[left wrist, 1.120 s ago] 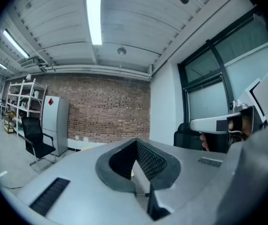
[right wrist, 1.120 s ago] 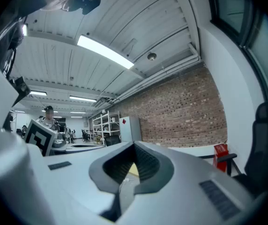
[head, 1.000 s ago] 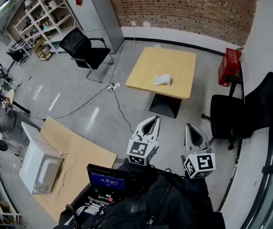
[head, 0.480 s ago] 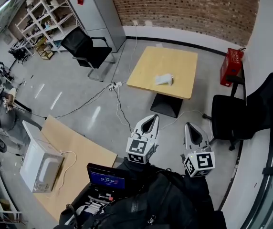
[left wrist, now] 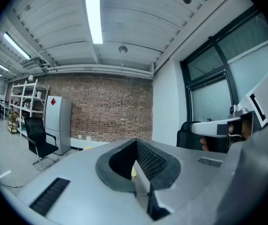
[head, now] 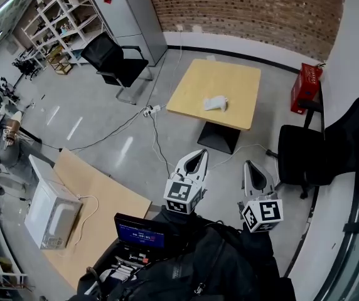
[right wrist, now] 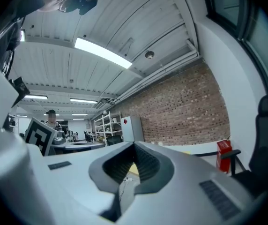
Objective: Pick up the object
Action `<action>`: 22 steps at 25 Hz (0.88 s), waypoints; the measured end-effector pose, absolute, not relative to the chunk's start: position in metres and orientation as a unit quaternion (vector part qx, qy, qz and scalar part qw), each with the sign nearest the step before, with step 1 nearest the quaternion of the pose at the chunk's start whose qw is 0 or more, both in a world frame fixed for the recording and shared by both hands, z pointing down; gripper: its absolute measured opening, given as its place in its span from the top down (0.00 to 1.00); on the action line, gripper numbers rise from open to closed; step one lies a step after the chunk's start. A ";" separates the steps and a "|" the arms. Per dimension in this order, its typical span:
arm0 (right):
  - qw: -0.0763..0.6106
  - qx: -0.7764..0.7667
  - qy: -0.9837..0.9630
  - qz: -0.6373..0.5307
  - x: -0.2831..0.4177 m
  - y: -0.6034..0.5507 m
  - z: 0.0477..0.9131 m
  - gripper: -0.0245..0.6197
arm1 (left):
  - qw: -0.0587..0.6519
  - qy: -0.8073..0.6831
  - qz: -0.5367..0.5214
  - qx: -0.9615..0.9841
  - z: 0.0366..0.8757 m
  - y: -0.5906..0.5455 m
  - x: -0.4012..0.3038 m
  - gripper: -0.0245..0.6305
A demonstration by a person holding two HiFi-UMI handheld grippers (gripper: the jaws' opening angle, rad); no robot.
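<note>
A small white object (head: pixel 215 103) lies on a square wooden table (head: pixel 195 86) far ahead in the head view. My left gripper (head: pixel 199 152) and right gripper (head: pixel 251 165) are held side by side low in that view, well short of the table, over the grey floor. Both have their jaws shut with nothing between them. In the left gripper view the closed jaws (left wrist: pixel 135 142) point at the brick wall, with a sliver of the yellow table behind them. The right gripper view shows its closed jaws (right wrist: pixel 134 146) the same way.
A black office chair (head: pixel 308 149) stands right of the table, another black chair (head: pixel 113 61) at its left by a grey cabinet (head: pixel 132 17). A red crate (head: pixel 306 86) sits by the right wall. Cables (head: pixel 151 127) cross the floor. A microwave (head: pixel 51 212) and a laptop (head: pixel 139 236) are near my feet.
The view has shifted slightly; the left gripper has edged a little to the left and lower. Both grippers remain shut and far from the table.
</note>
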State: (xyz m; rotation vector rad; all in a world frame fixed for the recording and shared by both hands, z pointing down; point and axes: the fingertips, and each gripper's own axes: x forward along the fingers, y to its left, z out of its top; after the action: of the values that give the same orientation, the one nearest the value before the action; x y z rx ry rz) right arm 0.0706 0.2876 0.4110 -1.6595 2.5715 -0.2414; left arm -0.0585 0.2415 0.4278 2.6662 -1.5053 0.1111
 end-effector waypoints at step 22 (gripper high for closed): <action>0.014 -0.540 0.831 -0.130 0.084 0.246 0.448 0.95 | 0.051 -0.488 0.050 0.870 0.449 0.199 -0.043 0.96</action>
State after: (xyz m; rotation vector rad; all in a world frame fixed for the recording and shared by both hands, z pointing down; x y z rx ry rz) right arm 0.0841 0.2465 0.4484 -1.6820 2.5890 -0.4057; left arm -0.0427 0.1992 0.4494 2.6476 -1.4845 0.1515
